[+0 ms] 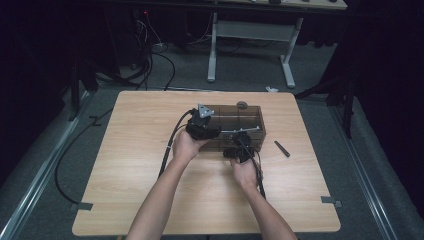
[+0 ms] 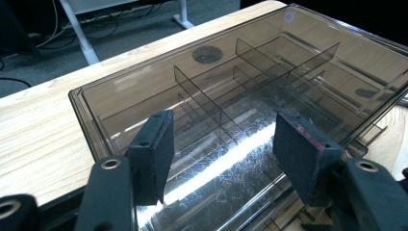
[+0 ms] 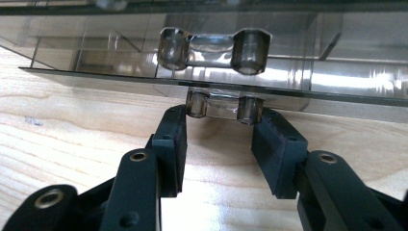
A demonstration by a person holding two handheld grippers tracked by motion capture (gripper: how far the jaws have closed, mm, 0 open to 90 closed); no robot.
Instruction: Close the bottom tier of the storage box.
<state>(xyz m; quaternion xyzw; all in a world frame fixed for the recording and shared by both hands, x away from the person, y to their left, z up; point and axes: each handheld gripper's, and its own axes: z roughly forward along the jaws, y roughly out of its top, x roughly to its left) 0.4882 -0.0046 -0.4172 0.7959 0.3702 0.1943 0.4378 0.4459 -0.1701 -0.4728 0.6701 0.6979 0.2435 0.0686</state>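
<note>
A smoky clear plastic box [image 1: 247, 117] with inner dividers stands at the middle of the wooden table [image 1: 140, 150]. Its lid [image 2: 144, 86] is down. My left gripper [image 1: 214, 131] hangs over the box's near left corner. In the left gripper view its jaws [image 2: 221, 130] stand open just above the lid with nothing between them. My right gripper [image 1: 241, 144] is at the box's front wall, low on the table. There its pads [image 3: 175, 134] close from both sides on the clear front latch [image 3: 221, 106] below the lid's edge.
A small black stick [image 1: 281, 148] lies on the table to the right of the box. A dark round disc [image 1: 242, 105] sits just behind the box. White desk legs [image 1: 212, 50] stand on the floor beyond the far edge. Cables trail off the table's left.
</note>
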